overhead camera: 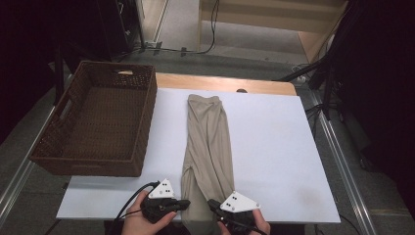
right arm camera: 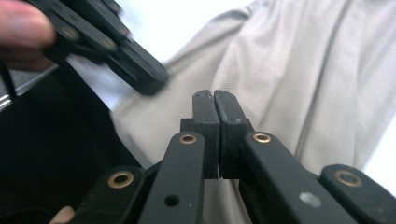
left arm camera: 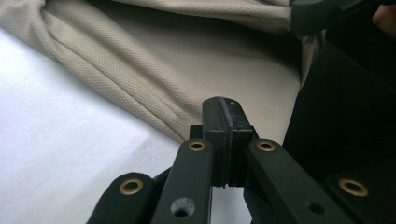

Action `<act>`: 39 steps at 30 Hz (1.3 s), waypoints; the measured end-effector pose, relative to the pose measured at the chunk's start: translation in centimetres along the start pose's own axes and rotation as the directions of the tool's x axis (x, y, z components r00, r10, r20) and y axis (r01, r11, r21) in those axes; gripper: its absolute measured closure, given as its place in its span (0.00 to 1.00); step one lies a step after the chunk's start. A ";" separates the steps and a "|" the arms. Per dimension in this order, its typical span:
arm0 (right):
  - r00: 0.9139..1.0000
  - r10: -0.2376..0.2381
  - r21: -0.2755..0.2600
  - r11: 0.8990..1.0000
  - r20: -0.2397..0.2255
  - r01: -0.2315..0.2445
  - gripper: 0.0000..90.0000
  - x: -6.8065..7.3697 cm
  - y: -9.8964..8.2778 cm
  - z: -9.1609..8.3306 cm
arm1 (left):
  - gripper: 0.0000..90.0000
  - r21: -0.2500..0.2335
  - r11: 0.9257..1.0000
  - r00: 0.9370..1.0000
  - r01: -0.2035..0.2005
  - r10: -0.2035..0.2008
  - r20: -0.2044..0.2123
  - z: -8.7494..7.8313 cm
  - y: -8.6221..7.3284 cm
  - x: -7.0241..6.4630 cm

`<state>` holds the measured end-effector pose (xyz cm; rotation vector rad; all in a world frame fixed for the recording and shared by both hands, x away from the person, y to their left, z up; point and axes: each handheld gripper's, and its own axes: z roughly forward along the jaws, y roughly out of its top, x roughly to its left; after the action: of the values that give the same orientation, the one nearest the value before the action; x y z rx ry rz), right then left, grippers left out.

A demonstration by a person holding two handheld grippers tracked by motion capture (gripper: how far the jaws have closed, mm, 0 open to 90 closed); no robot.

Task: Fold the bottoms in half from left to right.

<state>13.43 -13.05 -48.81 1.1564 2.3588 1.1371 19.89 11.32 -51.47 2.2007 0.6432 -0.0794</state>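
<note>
High view, brown wicker basket (overhead camera: 93, 122) left of beige trousers (overhead camera: 208, 142)

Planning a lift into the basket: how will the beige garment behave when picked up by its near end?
The garment will probably go floppy and hang, since it lies in soft folds. It looks thin and knitted, so likely light. Its long far end may drag across the table.

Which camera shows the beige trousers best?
The high view: the trousers lie folded lengthwise on the white table, seen nearly whole. The left gripper view and the right gripper view show only close-up cloth near the table's front edge.
</note>
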 end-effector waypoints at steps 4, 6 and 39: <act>0.999 -0.034 -0.029 0.999 -0.032 0.033 0.97 1.4 1.8 0.4 | 1.00 0.000 1.000 1.000 0.000 0.000 -0.003 0.0 0.0 -0.1; 0.997 -0.056 -0.047 0.997 -0.050 0.054 0.97 2.3 2.7 0.5 | 1.00 -0.002 1.000 1.000 0.004 -0.004 -0.003 0.0 0.0 0.0; 0.996 0.059 0.091 0.994 -0.065 -0.053 0.53 -1.4 -2.1 1.1 | 0.62 -0.058 0.997 0.997 0.052 -0.049 0.060 -0.5 -0.4 0.2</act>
<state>13.79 -14.33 -51.20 1.2394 2.4650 1.1161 19.77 11.98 -51.45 2.1176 0.6604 -0.1484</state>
